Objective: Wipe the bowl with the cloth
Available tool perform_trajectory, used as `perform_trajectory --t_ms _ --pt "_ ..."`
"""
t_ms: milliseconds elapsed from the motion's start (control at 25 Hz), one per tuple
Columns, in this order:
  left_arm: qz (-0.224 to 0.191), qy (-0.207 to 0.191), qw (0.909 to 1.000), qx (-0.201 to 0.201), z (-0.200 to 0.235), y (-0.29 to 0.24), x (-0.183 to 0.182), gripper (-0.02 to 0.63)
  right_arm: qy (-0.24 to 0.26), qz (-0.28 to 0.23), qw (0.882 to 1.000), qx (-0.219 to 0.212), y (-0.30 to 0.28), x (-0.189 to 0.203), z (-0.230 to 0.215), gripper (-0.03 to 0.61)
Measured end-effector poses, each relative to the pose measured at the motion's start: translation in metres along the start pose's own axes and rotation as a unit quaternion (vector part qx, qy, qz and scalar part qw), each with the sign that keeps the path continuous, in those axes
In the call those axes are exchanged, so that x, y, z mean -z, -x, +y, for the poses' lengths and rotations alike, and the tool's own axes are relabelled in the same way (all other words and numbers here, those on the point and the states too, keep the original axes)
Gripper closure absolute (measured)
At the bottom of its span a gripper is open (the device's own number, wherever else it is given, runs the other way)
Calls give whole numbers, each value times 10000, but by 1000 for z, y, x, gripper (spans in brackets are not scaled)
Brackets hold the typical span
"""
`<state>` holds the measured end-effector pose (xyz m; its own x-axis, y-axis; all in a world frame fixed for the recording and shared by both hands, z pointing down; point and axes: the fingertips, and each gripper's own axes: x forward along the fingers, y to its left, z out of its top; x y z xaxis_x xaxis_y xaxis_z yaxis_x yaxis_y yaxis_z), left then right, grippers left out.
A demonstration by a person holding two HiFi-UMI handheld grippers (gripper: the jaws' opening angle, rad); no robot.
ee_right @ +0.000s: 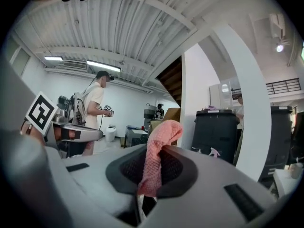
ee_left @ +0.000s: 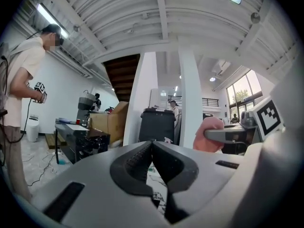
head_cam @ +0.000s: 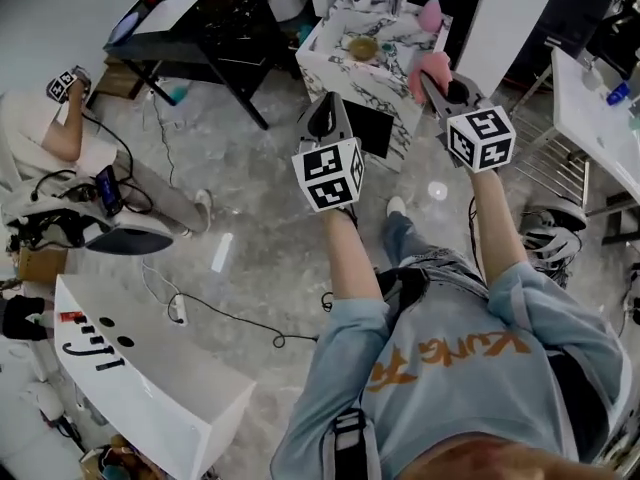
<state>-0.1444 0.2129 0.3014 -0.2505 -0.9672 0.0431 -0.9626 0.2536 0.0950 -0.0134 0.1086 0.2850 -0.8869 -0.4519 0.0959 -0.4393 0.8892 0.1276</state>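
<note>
In the head view both grippers are held up in the air in front of the marble table (head_cam: 340, 76). A small brownish bowl (head_cam: 362, 48) stands on that table, beyond both grippers. My right gripper (head_cam: 432, 86) is shut on a pink cloth (head_cam: 434, 66). In the right gripper view the cloth (ee_right: 161, 132) sticks up from between the pinching jaws of the right gripper (ee_right: 156, 151). My left gripper (head_cam: 323, 108) is shut with nothing in it; its jaws meet in the left gripper view (ee_left: 152, 145), where the cloth (ee_left: 209, 129) shows at the right.
A black table (head_cam: 200, 18) stands to the left of the marble one. A pink spray bottle (head_cam: 430, 13) stands at the marble table's far end. Another person (head_cam: 60, 118) is at the left, a white counter (head_cam: 150, 388) near left, a wire rack (head_cam: 560, 158) right. Cables lie on the floor.
</note>
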Motion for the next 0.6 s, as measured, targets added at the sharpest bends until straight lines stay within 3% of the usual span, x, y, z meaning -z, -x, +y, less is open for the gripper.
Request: perform_trajectory --t_ms 360,520,600 --pt "1024 336 9941 -98 1 -129 92 591 -732 714 9947 135 -81 96 -97 537" --pt "1450 59 9894 67 -1 -193 100 591 -1180 652 9899 435 -113 114 -159 538" --pt "1469 -80 9891 87 -2 -230 97 591 -1316 578 9883 515 -135 118 -192 538"
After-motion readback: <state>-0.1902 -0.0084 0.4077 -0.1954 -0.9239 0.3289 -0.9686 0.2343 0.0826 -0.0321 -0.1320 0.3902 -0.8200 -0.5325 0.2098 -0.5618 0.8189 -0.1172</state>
